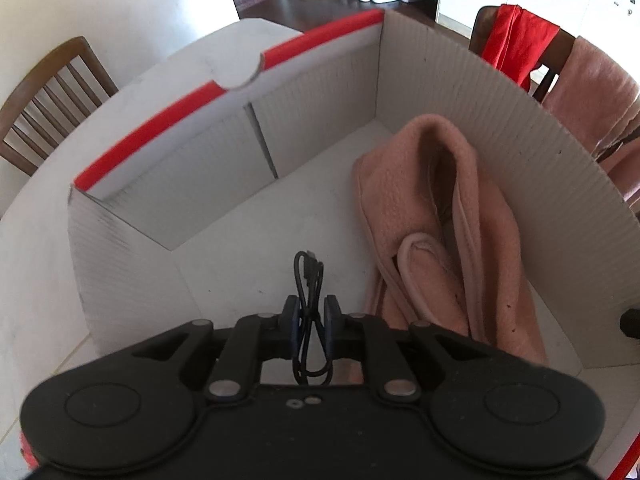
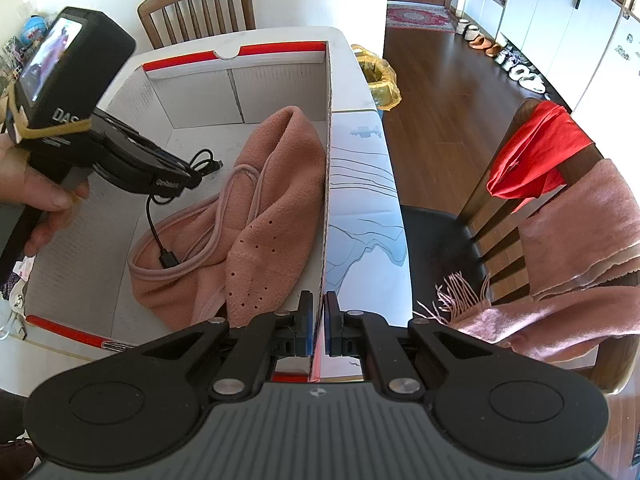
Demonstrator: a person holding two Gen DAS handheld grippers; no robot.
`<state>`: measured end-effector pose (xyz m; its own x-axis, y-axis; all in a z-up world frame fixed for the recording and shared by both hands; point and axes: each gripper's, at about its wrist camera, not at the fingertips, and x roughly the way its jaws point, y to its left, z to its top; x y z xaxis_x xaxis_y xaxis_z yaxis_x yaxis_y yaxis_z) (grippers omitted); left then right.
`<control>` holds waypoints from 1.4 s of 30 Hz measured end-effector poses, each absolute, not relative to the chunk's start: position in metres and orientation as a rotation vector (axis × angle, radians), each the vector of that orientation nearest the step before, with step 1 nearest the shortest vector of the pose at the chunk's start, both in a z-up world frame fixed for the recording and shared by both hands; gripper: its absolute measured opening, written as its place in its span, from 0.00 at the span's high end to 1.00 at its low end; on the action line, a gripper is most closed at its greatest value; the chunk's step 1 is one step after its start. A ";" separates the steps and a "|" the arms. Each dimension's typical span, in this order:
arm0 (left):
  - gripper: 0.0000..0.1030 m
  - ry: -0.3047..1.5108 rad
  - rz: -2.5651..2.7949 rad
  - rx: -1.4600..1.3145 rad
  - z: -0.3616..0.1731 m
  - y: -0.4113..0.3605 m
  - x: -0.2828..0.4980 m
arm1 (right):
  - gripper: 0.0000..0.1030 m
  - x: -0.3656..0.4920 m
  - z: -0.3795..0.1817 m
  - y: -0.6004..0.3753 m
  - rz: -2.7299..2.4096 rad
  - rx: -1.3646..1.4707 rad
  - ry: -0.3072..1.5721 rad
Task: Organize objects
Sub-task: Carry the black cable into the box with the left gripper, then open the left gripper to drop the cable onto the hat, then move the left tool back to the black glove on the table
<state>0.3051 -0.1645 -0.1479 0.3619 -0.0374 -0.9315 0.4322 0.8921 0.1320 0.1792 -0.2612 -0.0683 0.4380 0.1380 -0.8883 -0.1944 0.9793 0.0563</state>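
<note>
Left tool (image 2: 182, 174) is over the box (image 1: 460, 80), pinching a black cable (image 1: 310, 280) that dangles onto the pink hat (image 2: 256, 216) inside. Right tool (image 2: 318, 312) is clamped on the box's right wall.

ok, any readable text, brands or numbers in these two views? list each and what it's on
"DAS": white letters on the black camera housing atop the left hand-held gripper; the word runs on, cut off by a yellow rubber band.
White lettering on that gripper's finger: too blurred to read.
Small screen on the housing: picture only, no readable text.
White box: line drawing on its outer side, no text.
</note>
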 end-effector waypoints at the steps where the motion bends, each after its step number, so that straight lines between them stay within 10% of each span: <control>1: 0.86 1.174 -0.312 0.386 -0.149 -0.164 0.305 | 0.95 0.179 -0.068 -0.262 0.207 -0.057 1.098; 30: 0.44 1.006 -0.315 0.125 -0.060 -0.117 0.262 | 0.95 0.178 -0.067 -0.263 0.202 -0.062 1.100; 42: 0.11 0.885 -0.214 0.061 -0.019 -0.055 0.232 | 0.95 0.177 -0.066 -0.262 0.199 -0.070 1.102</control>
